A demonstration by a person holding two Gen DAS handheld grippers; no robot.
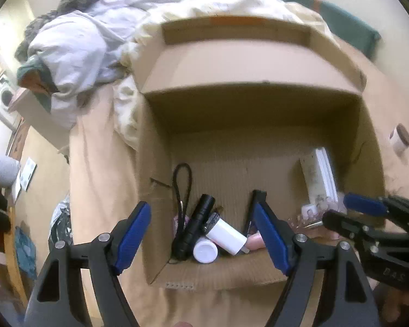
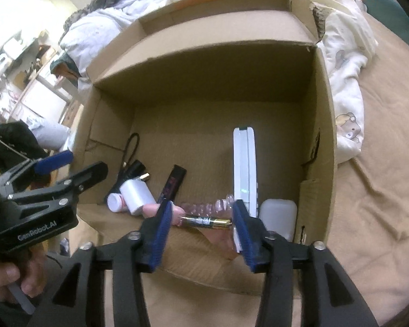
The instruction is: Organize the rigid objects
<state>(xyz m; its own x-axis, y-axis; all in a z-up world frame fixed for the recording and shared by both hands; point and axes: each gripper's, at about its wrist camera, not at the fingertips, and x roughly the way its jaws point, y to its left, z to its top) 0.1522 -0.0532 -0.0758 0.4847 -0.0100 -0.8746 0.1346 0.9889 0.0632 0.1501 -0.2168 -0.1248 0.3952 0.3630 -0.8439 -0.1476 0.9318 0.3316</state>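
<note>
An open cardboard box (image 1: 259, 275) (image 2: 321, 125) stands on a bed. Inside lie a black flashlight (image 1: 196, 226) (image 2: 135, 167), a white bottle (image 1: 226, 235) (image 2: 136, 193), a white round cap (image 1: 205, 251) (image 2: 116, 202), a flat black item (image 2: 174, 185), a white flat device (image 1: 320, 177) (image 2: 244, 166) on edge, a white case (image 2: 278, 218) and a clear ribbed bottle (image 2: 210, 207). My right gripper (image 2: 201, 222) (image 1: 338, 212) holds a battery (image 2: 205, 222) lengthwise between its fingers over the box's near edge. My left gripper (image 1: 201, 234) is open and empty above the near left corner.
Rumpled white and pale blue bedding (image 1: 76, 54) (image 2: 343, 81) lies behind and beside the box. A small jar with a brown lid (image 1: 400, 139) sits on the tan sheet right of the box. Shelves and floor clutter (image 2: 21, 76) are at left.
</note>
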